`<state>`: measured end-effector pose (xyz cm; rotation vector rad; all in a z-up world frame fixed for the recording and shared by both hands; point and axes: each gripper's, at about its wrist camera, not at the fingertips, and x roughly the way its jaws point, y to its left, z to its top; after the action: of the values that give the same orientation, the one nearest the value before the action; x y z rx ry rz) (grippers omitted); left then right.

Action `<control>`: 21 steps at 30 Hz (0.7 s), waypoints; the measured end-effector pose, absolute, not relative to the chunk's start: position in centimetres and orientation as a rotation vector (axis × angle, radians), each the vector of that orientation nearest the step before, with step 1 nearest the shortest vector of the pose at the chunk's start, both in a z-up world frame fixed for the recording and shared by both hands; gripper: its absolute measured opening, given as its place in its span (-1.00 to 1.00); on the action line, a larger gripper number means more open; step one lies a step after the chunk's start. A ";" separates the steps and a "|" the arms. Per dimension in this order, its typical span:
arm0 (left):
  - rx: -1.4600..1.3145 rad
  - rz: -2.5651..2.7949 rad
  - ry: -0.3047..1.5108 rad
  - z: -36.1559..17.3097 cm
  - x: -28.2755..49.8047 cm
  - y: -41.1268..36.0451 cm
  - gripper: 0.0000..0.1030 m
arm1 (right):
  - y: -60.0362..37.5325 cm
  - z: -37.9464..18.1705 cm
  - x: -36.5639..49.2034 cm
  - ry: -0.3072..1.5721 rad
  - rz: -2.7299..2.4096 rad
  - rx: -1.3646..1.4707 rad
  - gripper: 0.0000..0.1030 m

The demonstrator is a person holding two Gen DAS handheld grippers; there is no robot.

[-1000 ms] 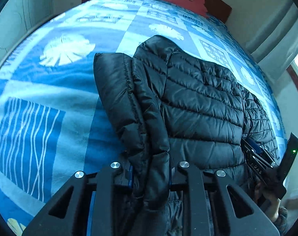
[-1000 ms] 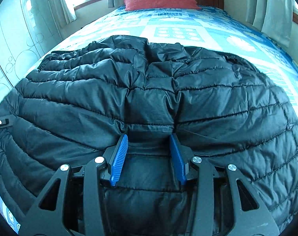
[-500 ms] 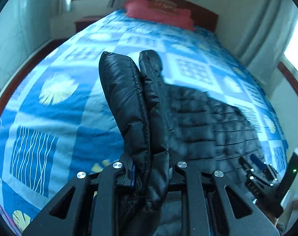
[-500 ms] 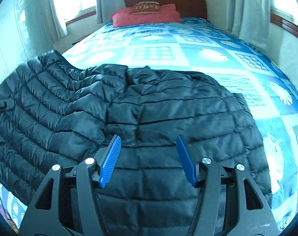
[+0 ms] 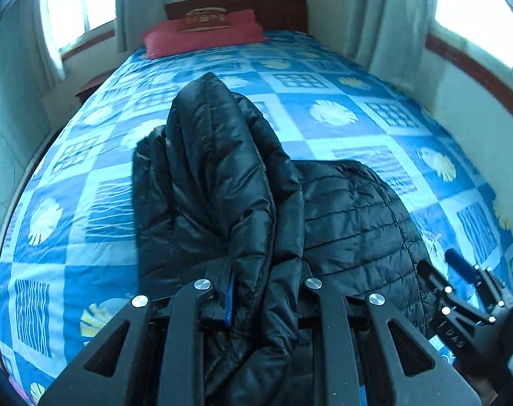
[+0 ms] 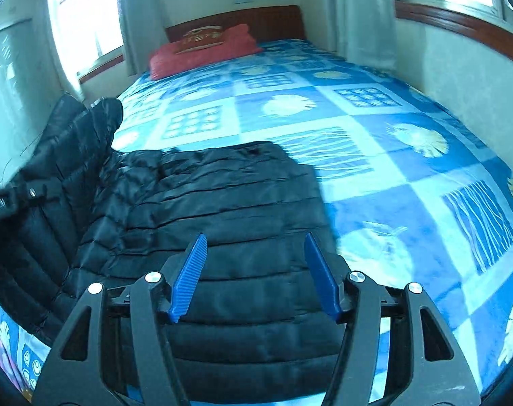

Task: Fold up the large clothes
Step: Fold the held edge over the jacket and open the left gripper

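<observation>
A black quilted puffer jacket lies on the blue patterned bedspread. My left gripper is shut on a thick fold of the jacket and holds that side lifted off the bed. In the right wrist view the jacket lies flat under my right gripper, which is open and empty just above it. The lifted side and the left gripper show at the left edge there. The right gripper also shows at the lower right of the left wrist view.
A red pillow rests against the dark wooden headboard at the far end of the bed. Curtained windows and walls stand on both sides. Bare bedspread stretches to the right of the jacket.
My left gripper has lifted its side of the jacket higher and swung it over. My right gripper has let go of the jacket, opened, and pulled back above it.
</observation>
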<state>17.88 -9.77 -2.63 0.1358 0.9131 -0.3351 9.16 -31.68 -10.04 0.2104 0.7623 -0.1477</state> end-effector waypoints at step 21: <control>0.269 -0.401 0.983 -10.6 14.3 -23.8 -0.61 | -40.8 -12.3 7.2 0.798 -0.287 0.317 0.17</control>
<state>14.34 -23.81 -10.63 0.2686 0.9827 -0.4007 7.16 -40.78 -12.27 0.3173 0.7978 -0.2874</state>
